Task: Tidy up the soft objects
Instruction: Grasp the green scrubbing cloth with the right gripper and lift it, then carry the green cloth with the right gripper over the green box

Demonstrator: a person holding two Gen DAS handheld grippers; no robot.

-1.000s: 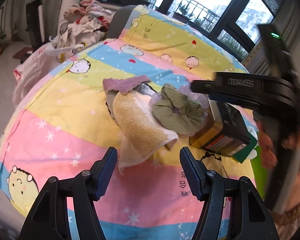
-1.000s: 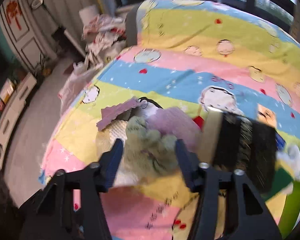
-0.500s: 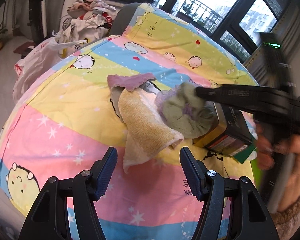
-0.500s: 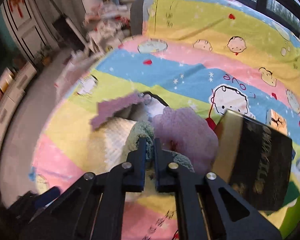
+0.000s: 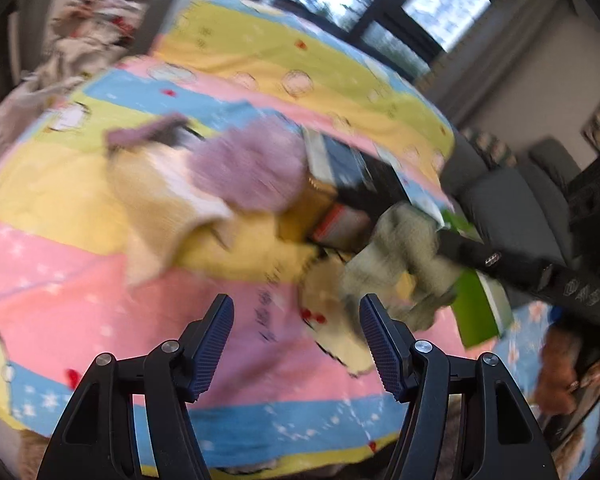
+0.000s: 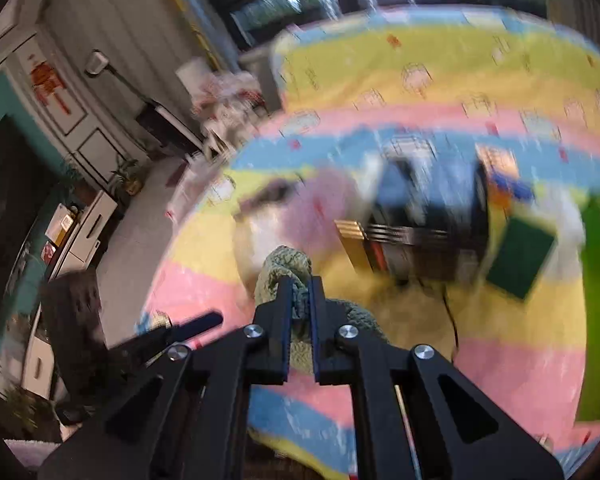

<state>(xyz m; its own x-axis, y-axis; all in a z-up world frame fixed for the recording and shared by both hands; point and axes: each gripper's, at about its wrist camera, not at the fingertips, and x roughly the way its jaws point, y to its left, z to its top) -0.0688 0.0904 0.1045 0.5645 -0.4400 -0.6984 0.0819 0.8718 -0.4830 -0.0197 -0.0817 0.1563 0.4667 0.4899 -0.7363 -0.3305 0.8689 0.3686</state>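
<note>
While right claw (image 6: 300,292) pinches the green cloth (image 6: 286,264), left claw (image 5: 296,328) gapes empty; carry it clear of the box (image 6: 416,236), grip firm.

4 cloths (image 5: 404,256), 1 box (image 5: 340,184), 2 grippers (image 5: 296,332).

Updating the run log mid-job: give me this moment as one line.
right tool: shut on green cloth, lifted off bedspread | left tool: open, empty | purple cloth, beige towel: on bedspread
</note>
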